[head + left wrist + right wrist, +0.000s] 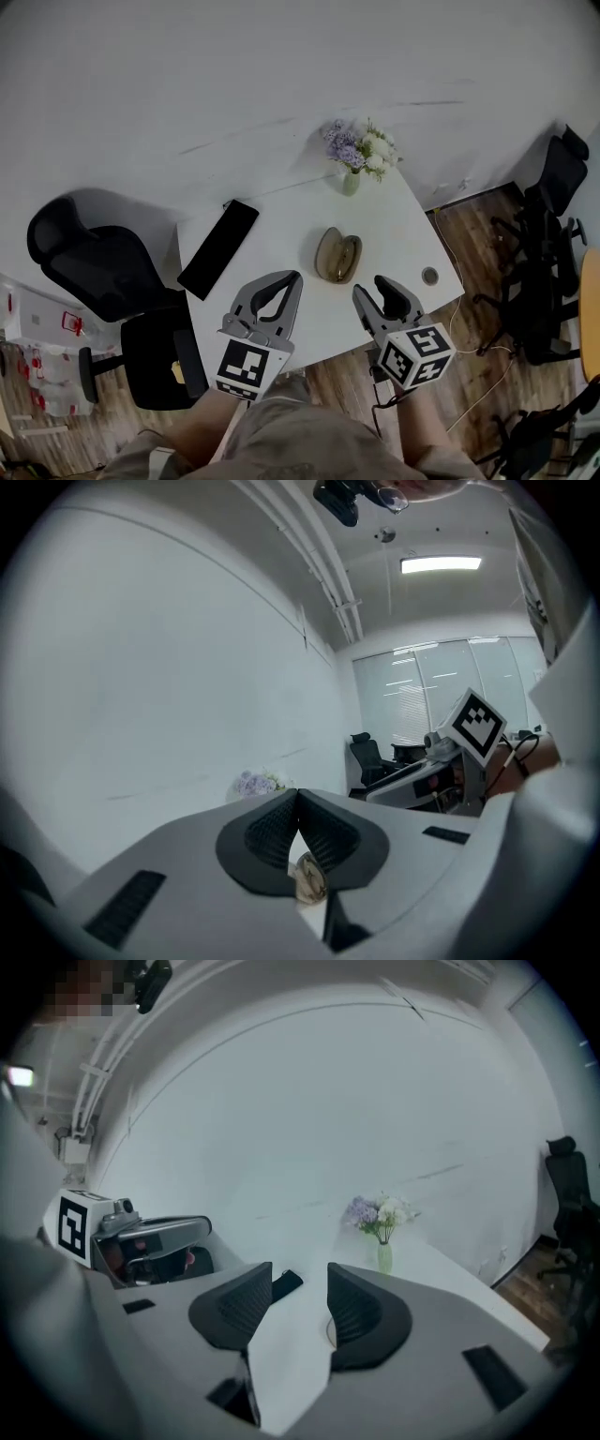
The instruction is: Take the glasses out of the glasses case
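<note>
White tabletop [403,234] holds the case [337,255]. My left tongs [292,278] are pinched together and empty, my right tongs [371,287] apart. I should hold the case still first.

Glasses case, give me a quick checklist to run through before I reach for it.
1. Path to the case: ok. It lies on the table just ahead of both grippers, with nothing on it.
2. Right gripper ready: ok. Jaws apart and empty.
3. Left gripper ready: not ok. Jaws closed tip to tip on nothing, so open them first.
4. Lid open: cannot tell from these views.
5. The glasses showing inside: cannot tell.
6. Vase out of the way: ok. It stands beyond the case, apart from it.
</note>
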Demonstrator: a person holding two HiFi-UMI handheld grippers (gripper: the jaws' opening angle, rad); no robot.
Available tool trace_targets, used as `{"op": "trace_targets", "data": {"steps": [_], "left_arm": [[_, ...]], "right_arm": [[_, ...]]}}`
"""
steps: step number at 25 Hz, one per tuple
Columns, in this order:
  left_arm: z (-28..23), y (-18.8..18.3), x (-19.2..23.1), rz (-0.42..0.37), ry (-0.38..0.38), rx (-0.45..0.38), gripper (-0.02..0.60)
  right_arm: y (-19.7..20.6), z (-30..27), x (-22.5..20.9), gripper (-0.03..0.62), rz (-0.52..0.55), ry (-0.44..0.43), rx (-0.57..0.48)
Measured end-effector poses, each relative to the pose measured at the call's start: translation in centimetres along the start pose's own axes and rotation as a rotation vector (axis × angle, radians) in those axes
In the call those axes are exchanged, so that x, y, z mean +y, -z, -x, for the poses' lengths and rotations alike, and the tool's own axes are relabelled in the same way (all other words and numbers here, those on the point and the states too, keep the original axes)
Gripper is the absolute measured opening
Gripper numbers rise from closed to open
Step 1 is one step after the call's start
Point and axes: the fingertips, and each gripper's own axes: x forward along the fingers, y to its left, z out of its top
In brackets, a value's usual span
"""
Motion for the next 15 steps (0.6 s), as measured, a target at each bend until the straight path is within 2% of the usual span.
{"op": "trace_targets", "data": {"steps": [5, 9, 12, 15], "left_arm": [[-5.2, 4.6, 3.0, 0.056, 0.063, 0.091, 0.015], [-8.0, 8.8, 4.4, 0.09, 0.088, 0.177, 0.015], [-9.4, 11.5, 5.0, 0.122, 0.094, 0.234, 0.015], [-10.4, 13.5, 5.1, 0.142, 0.089, 0.279, 0.016]], "right_arm": [[3.5, -7.6, -3.1, 0.201, 0.073, 0.07, 0.14], [7.8, -12.2, -6.0, 0.209, 0.121, 0.124, 0.27], [10.5, -14.6, -8.3, 0.209, 0.064, 0.15, 0.323], [12.9, -16.6, -10.3, 0.209, -0.085, 0.147, 0.352]]}}
